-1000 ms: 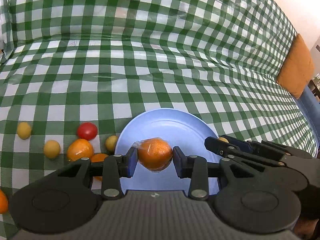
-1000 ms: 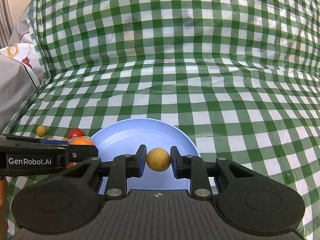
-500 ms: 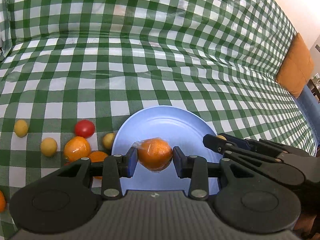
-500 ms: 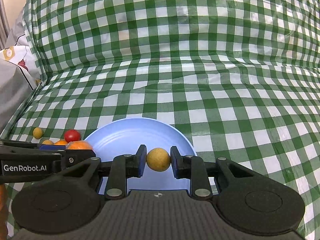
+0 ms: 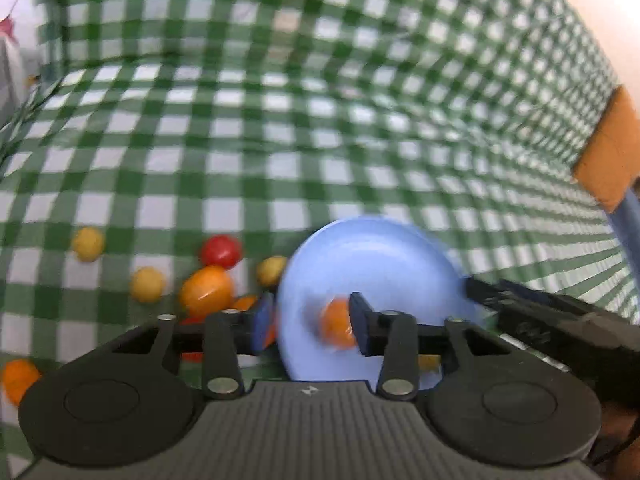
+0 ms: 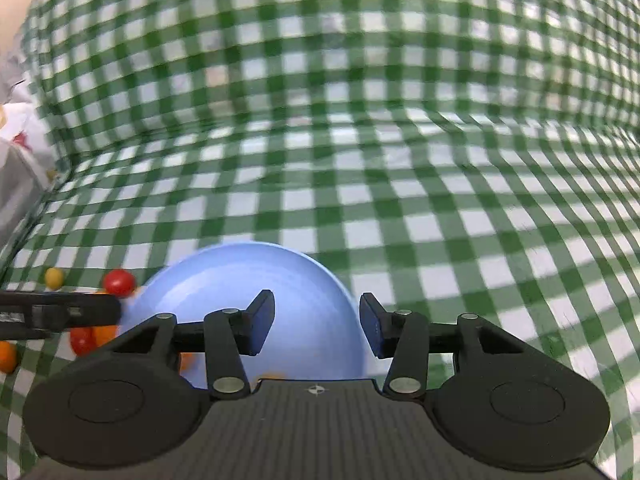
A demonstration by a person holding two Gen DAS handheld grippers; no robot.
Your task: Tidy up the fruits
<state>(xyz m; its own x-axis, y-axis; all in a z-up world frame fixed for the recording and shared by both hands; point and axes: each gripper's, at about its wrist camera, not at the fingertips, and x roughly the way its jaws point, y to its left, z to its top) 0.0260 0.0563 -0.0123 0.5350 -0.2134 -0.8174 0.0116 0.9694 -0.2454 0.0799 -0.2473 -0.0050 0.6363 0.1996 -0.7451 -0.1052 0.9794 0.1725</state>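
Between hand-held gripper fingers, orange fruit

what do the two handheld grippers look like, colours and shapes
Both match: the left gripper and right gripper are matte black plastic with a ribbed grey-black body, two round discs at the sides, silver rivets on angular linkage arms, and flat dark blue pads. A small compass-like mark sits on each body's front edge.

my left gripper and right gripper look alike: black linkage arms, silver rivets, dark blue pads, ribbed grey housing behind them.
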